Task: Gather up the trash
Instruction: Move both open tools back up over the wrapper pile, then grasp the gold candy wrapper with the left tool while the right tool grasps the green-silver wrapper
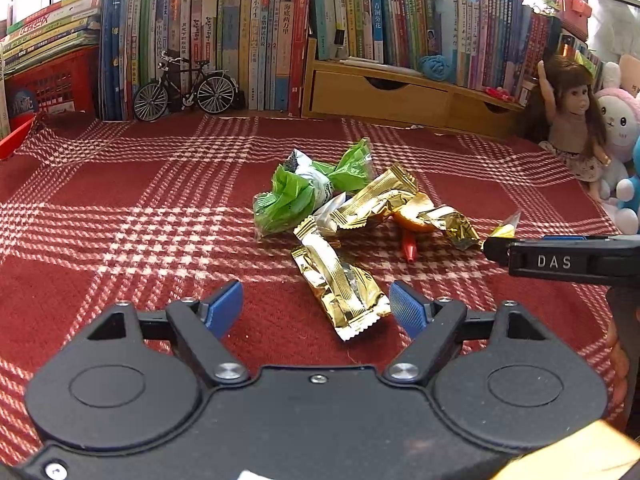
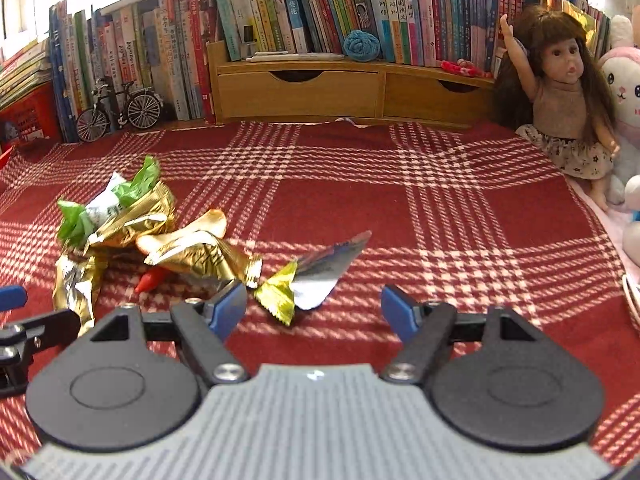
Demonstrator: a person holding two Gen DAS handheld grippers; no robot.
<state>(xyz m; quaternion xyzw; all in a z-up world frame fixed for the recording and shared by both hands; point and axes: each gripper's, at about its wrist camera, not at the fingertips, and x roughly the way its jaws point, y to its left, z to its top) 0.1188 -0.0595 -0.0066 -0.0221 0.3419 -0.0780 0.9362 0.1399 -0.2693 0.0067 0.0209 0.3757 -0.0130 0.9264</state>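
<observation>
While both jaws stand wide and empty, the left hand-held gripper (image 1: 316, 306) straddles the nearest gold wrapper (image 1: 340, 292) and the right hand-held gripper (image 2: 314, 308) faces a yellow-and-silver wrapper (image 2: 308, 280); the remaining wrappers (image 1: 320, 196) lie heaped mid-table on the plaid cloth (image 1: 120, 220). Foil looks light, crinkly, probably slippery: pinch a flat crimped end. A small red object (image 1: 409, 250) beneath is unclear.

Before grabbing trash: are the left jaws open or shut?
Open: the left gripper shows its blue pads wide apart, nothing pressed between them.
</observation>
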